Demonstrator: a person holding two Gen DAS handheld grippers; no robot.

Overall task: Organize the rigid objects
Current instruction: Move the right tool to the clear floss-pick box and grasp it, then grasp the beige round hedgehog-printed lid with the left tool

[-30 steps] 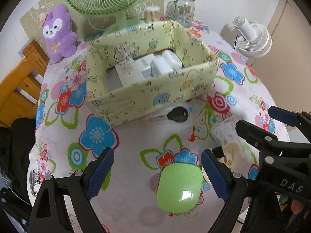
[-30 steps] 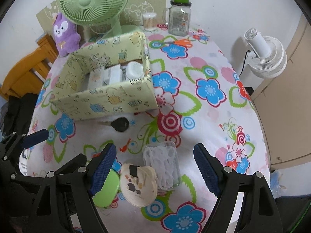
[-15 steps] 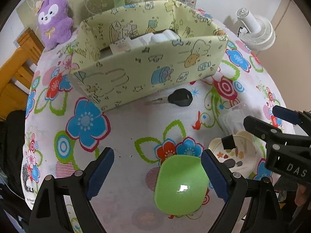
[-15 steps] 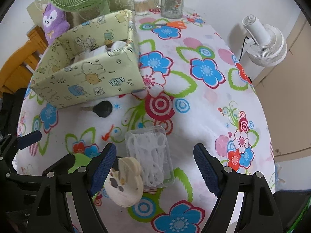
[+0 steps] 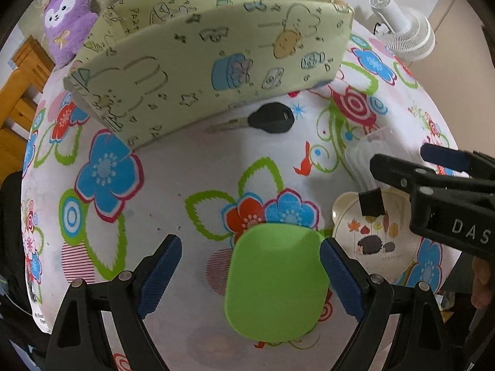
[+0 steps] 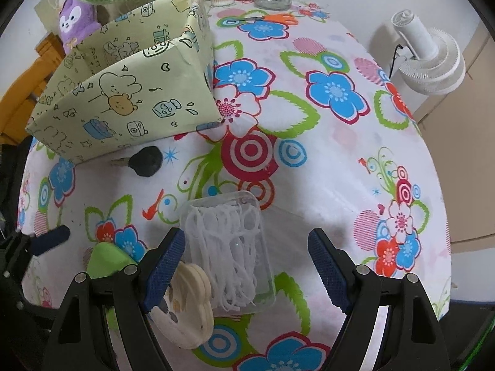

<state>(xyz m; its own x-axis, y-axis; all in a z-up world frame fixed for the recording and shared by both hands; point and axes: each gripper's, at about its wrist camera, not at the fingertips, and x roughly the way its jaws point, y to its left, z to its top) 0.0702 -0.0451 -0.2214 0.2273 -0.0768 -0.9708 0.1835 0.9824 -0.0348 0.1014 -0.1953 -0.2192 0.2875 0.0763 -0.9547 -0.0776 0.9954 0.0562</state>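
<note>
Tools both spread wide: left tool (image 5: 250, 273) straddles green case (image 5: 275, 281) on worktop (image 5: 185, 167), right tool (image 6: 246, 266) over clear floss-pick box (image 6: 230, 247); both likely light, stiff, slick, so pinch across flat sides.

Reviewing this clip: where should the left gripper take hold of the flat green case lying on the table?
Across its two longer side edges, coming from above. The green case lies flat between the open left gripper, its sides roughly in line with the pads.
</note>
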